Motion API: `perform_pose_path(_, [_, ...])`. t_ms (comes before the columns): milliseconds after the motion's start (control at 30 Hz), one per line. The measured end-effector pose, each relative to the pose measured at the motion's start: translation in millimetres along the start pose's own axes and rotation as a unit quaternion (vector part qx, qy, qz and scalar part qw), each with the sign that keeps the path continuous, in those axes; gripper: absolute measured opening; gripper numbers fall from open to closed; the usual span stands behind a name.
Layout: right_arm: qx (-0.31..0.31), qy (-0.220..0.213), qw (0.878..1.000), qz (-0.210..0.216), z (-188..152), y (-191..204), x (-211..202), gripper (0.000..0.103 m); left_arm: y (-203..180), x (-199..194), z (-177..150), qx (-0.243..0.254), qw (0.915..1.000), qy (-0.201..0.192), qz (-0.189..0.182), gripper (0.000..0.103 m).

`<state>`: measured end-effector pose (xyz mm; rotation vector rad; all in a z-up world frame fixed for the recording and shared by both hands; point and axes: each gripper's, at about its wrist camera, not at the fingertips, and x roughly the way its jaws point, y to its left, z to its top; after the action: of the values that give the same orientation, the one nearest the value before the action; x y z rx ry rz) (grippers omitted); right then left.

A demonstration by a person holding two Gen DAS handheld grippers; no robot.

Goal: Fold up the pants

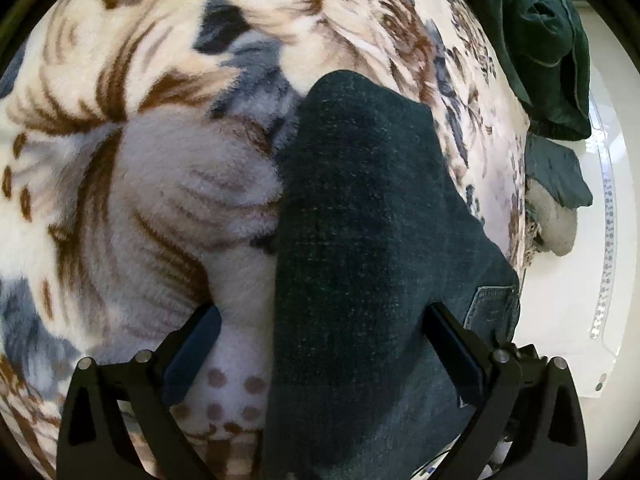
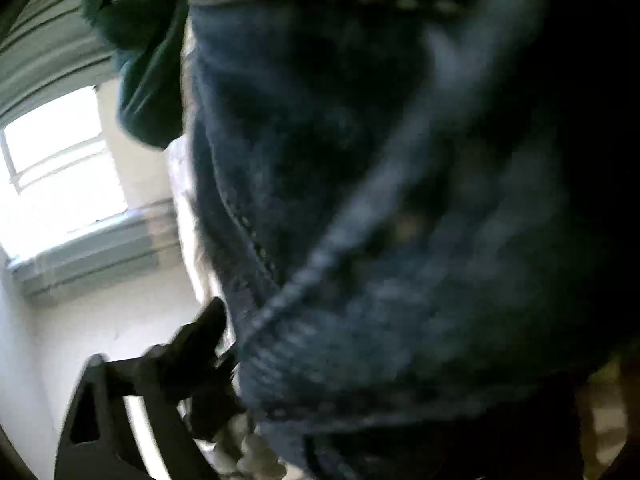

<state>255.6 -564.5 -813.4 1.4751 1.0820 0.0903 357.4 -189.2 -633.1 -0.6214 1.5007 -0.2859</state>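
Dark blue jeans (image 1: 360, 220) lie on a floral fleece blanket (image 1: 120, 80). One leg runs away from me between the fingers of my left gripper (image 1: 324, 320), which is open and straddles the denim just above it. In the right wrist view the jeans (image 2: 380, 200) fill most of the frame, blurred, with seams and stitching showing. Only the left finger (image 2: 200, 336) of my right gripper shows beside the denim. Its other finger is hidden behind the cloth, so its state is unclear.
A dark green garment (image 1: 540, 40) is heaped at the blanket's far right edge, also in the right wrist view (image 2: 140, 40). A white surface (image 1: 580, 280) lies beyond the blanket's right edge. A bright window (image 2: 60, 168) is at left.
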Motion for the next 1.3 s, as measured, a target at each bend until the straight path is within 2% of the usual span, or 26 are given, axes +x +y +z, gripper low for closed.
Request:
perform_pose_path(33, [-0.013, -0.009, 1.0, -0.014, -5, 5, -2, 0.07, -2, 0, 0, 0.001, 1.0, -0.001, 0.005, 0.103])
perform_pose_path(100, [-0.021, -0.017, 0.999, -0.024, -12, 11, -4, 0.059, -5, -2, -1, 0.005, 1.0, -0.005, 0.004, 0.099])
perform_pose_path(167, [-0.023, -0.027, 0.999, -0.035, -18, 17, -5, 0.054, -13, -4, -2, 0.016, 0.9998, -0.011, 0.005, 0.075])
perform_pose_path(200, [-0.027, -0.03, 0.998, -0.041, -20, 21, -4, 0.052, -15, -5, -2, 0.022, 0.9997, -0.013, -0.002, 0.056])
perform_pose_path(267, [-0.032, -0.037, 0.997, -0.054, -23, 32, -3, 0.05, -20, -11, -3, 0.035, 0.9991, -0.024, 0.007, 0.048])
perform_pose_path(333, [-0.043, -0.041, 0.996, -0.061, -27, 44, -4, 0.046, -19, -17, -5, 0.037, 0.9987, -0.034, -0.001, 0.031])
perform_pose_path(433, [-0.081, -0.043, 0.993, -0.075, -37, 71, -6, 0.043, -27, -33, -8, 0.052, 0.9974, -0.049, -0.007, 0.025])
perform_pose_path(533, [-0.096, -0.041, 0.992, -0.068, -48, 97, -4, 0.041, -40, -56, -7, 0.066, 0.9957, -0.065, -0.011, 0.024])
perform_pose_path(667, [-0.107, -0.037, 0.992, -0.05, -54, 139, 5, 0.041, -46, -96, 10, 0.057, 0.9947, -0.078, -0.033, 0.024])
perform_pose_path(767, [-0.116, -0.032, 0.992, -0.036, -59, 181, 27, 0.041, -47, -131, 32, 0.061, 0.9929, -0.094, -0.038, 0.024])
perform_pose_path(900, [-0.134, -0.028, 0.99, -0.015, -67, 248, 80, 0.041, -33, -180, 83, 0.059, 0.9897, -0.122, -0.045, 0.024])
perform_pose_path(1000, [-0.151, -0.03, 0.988, 0.003, -70, 302, 138, 0.041, -9, -221, 141, 0.063, 0.9859, -0.147, -0.049, 0.024])
perform_pose_path(1167, [-0.16, -0.033, 0.986, 0.025, -72, 383, 268, 0.041, 42, -260, 253, 0.069, 0.9833, -0.161, -0.048, 0.024])
perform_pose_path(1300, [-0.154, -0.03, 0.987, 0.04, -62, 431, 376, 0.041, 85, -276, 349, 0.077, 0.9824, -0.167, -0.036, 0.024])
